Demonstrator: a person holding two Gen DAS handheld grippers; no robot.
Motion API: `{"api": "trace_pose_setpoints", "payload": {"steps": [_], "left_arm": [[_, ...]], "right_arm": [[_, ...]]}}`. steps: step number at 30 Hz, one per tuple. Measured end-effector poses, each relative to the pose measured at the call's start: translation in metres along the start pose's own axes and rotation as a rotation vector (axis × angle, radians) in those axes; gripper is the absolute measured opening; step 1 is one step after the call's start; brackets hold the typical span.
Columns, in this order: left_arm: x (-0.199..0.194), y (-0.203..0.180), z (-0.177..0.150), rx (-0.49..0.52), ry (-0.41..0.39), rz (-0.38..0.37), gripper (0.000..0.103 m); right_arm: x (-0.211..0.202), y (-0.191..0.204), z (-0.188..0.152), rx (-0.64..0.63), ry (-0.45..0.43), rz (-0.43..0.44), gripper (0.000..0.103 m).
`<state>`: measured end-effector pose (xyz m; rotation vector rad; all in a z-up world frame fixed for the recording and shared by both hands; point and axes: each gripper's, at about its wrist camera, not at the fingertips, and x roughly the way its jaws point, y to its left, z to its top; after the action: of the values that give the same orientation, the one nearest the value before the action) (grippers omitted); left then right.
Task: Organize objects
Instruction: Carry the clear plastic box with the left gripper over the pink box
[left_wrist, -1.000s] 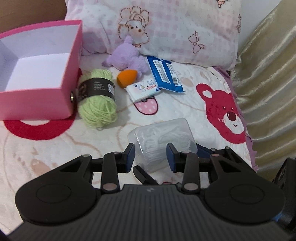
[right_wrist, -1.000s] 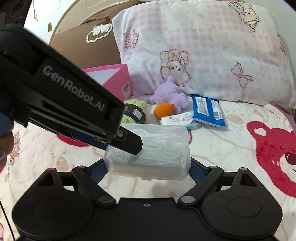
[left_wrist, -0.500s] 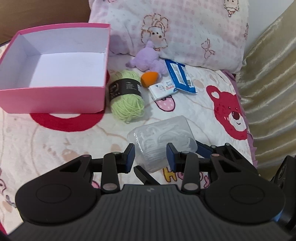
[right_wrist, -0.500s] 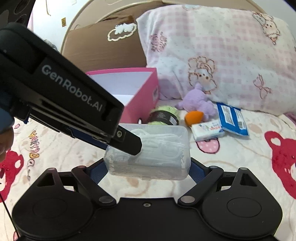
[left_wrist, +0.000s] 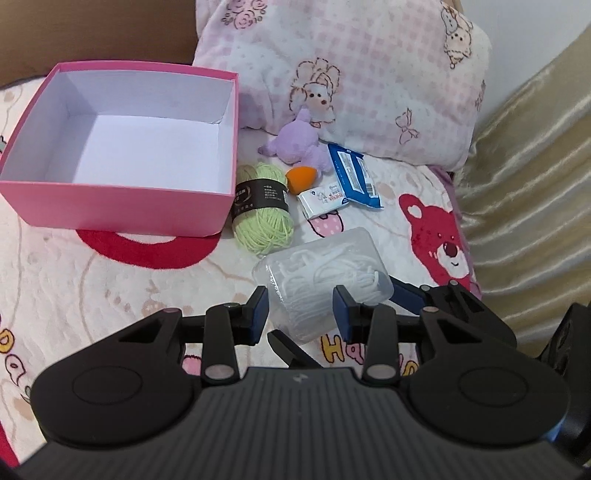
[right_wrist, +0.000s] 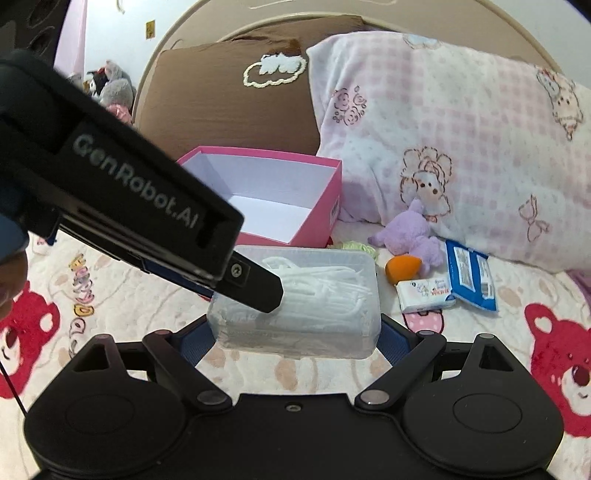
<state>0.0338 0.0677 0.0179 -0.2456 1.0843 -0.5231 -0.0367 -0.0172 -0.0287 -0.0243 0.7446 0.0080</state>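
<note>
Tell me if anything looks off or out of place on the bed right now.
Nothing looks spilled or broken. The clear plastic box is off the bed, clamped by both the left gripper and right gripper. The pink box is empty, while the yarn lies loose beside it.

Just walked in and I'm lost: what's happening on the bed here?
A person is tidying with two handheld grippers. Both the left gripper and the right gripper are clamped on one clear plastic box of floss picks, held above the bedspread. The open pink box has nothing in it; the green yarn lies beside it.
</note>
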Motion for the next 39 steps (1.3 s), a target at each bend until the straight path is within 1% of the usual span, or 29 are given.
{"api": "trace_pose_setpoints", "payload": {"steps": [6, 9, 11, 14, 18, 21, 23, 24, 27, 29, 32, 34, 36, 39], "left_arm": [[-0.013, 0.005, 0.000, 0.011, -0.036, 0.005, 0.036], [-0.024, 0.008, 0.005, 0.009, -0.060, 0.024, 0.036], [-0.031, 0.011, 0.010, -0.001, -0.095, 0.033, 0.037], [-0.039, 0.019, 0.017, -0.017, -0.135, 0.040, 0.037], [-0.040, 0.034, 0.029, -0.028, -0.136, 0.036, 0.037], [-0.041, 0.046, 0.040, -0.050, -0.142, 0.025, 0.037], [-0.041, 0.053, 0.048, -0.057, -0.145, 0.035, 0.037], [-0.040, 0.055, 0.053, -0.055, -0.141, 0.048, 0.038], [-0.036, 0.060, 0.069, -0.036, -0.133, 0.096, 0.038], [-0.032, 0.066, 0.078, -0.030, -0.124, 0.118, 0.038], [-0.024, 0.076, 0.095, -0.013, -0.111, 0.144, 0.038], [-0.017, 0.085, 0.106, -0.035, -0.095, 0.157, 0.038], [-0.004, 0.097, 0.116, -0.059, -0.074, 0.171, 0.039], [0.020, 0.115, 0.130, -0.092, -0.050, 0.165, 0.039]], "right_arm": [[-0.001, 0.009, 0.010, 0.006, -0.011, 0.006, 0.093], [-0.001, 0.012, 0.020, 0.029, -0.028, 0.028, 0.093], [-0.001, 0.015, 0.028, 0.042, -0.048, 0.038, 0.093], [0.004, 0.020, 0.039, 0.023, -0.074, 0.048, 0.093], [0.016, 0.022, 0.049, 0.008, -0.078, 0.072, 0.093], [0.024, 0.026, 0.058, 0.012, -0.089, 0.072, 0.093], [0.029, 0.029, 0.064, 0.004, -0.108, 0.077, 0.093], [0.034, 0.028, 0.068, 0.022, -0.108, 0.095, 0.093], [0.049, 0.024, 0.080, 0.089, -0.089, 0.152, 0.093], [0.060, 0.025, 0.088, 0.086, -0.079, 0.169, 0.093], [0.080, 0.026, 0.101, 0.048, -0.071, 0.196, 0.093], [0.095, 0.022, 0.106, 0.048, -0.055, 0.237, 0.093], [0.116, 0.016, 0.114, 0.059, -0.017, 0.281, 0.093], [0.147, 0.009, 0.123, 0.065, 0.042, 0.306, 0.093]]}}
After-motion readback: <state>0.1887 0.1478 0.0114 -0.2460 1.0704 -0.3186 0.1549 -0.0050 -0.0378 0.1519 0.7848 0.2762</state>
